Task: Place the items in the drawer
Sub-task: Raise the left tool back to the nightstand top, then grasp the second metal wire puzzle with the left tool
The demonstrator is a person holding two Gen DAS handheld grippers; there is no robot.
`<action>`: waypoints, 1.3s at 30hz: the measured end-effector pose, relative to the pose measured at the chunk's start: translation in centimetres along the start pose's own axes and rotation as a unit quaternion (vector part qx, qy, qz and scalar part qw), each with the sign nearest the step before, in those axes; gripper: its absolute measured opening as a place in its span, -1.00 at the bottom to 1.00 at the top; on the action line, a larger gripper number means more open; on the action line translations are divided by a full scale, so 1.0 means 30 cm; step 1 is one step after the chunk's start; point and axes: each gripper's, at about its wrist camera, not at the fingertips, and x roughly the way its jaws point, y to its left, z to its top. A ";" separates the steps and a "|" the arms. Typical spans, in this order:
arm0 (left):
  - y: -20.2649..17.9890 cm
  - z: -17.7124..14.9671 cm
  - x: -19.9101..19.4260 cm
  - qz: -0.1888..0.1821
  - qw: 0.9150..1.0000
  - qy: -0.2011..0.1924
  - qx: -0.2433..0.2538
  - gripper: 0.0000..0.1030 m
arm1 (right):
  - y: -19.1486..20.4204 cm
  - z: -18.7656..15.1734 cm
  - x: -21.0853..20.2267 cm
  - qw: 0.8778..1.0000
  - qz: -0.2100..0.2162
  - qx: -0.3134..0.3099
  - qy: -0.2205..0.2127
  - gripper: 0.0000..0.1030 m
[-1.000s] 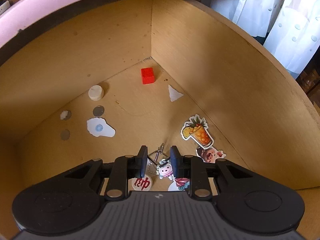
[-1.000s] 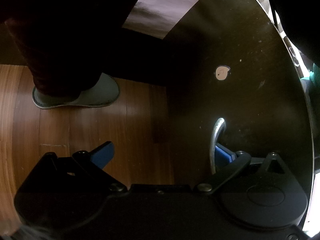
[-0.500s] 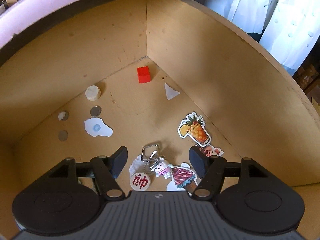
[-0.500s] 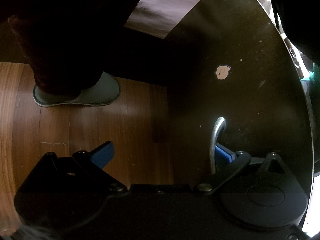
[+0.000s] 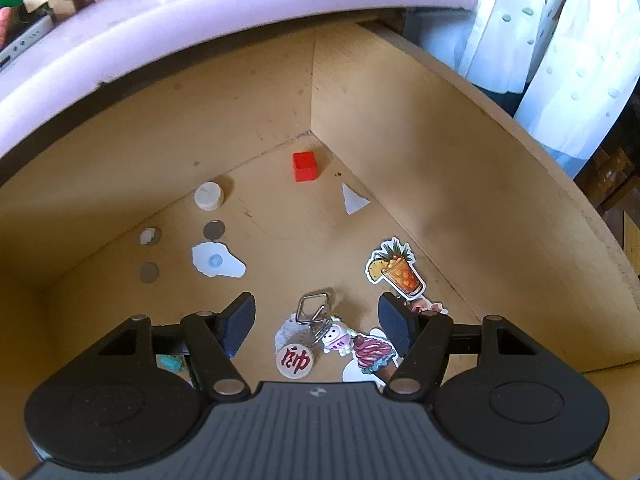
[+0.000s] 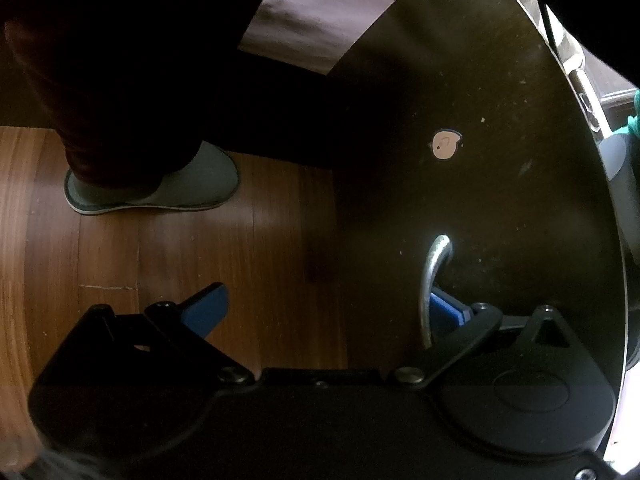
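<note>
We are reading a red character on the disc (image 5: 295, 361); keychain (image 5: 320, 322) lying between our left gripper's (image 5: 316, 320) just-opened, released jaws; right gripper (image 6: 320, 308) spread, one finger behind the handle (image 6: 432, 280).

A lived-in home: wooden floor (image 6: 160, 264), slippered foot (image 6: 168, 188) (indoor footwear), cluttered drawer (image 5: 460, 184).

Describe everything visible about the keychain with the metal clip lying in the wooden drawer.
The keychain with the angular silver wire clip lies flat on the wooden drawer floor, released. A small white figure charm with purple marks hangs from the clip's near end. It rests partly on a pale sticker, beside a round wooden chess piece with a red character. It sits between the open left gripper fingers, which do not touch it.
</note>
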 end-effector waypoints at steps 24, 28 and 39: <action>-0.018 0.154 -0.389 -0.044 0.961 -0.272 -0.009 -0.26 | -0.011 -0.035 0.002 1.000 -0.002 -0.017 -0.015 1.00; 0.034 0.176 -0.372 0.026 0.959 -0.281 -0.036 -0.35 | -0.011 -0.037 0.002 1.000 -0.002 -0.017 -0.018 1.00; 0.116 0.212 -0.289 0.072 0.956 -0.271 -0.091 -0.50 | -0.016 -0.039 0.002 1.000 0.003 -0.017 -0.026 1.00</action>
